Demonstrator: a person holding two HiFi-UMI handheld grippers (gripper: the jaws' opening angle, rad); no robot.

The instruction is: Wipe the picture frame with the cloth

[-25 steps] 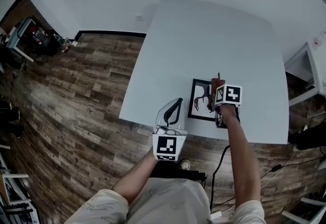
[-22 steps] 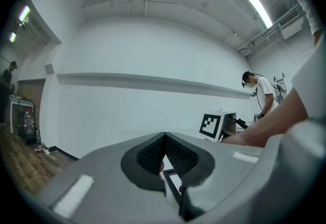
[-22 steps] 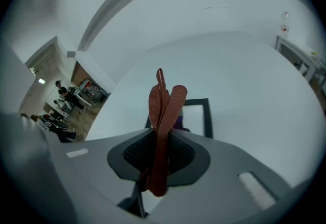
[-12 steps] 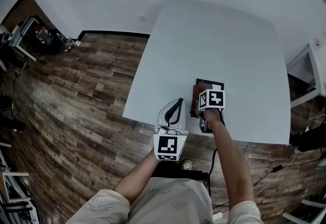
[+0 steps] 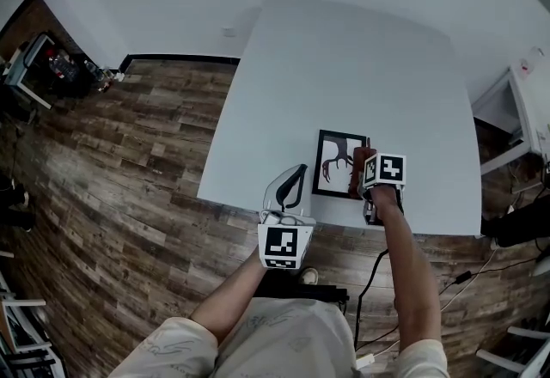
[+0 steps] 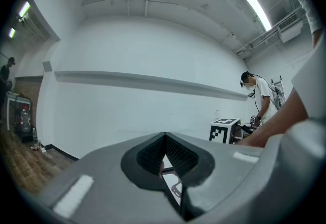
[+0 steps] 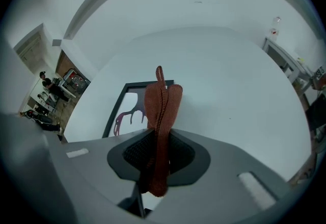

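While the right gripper (image 5: 365, 179) was clamped on the folded cloth (image 5: 360, 167), the cloth covered the right edge of the frame (image 5: 333, 163) in the head view; contact between them could not be made out. The frame lay flat near the front edge of the table (image 5: 344, 67). The left gripper (image 5: 299, 172), jaws together and empty, hovered at that edge, apart from the frame.

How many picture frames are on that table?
1. The picture frame lies flat near the table's front edge; the right gripper holds the cloth at its right edge.
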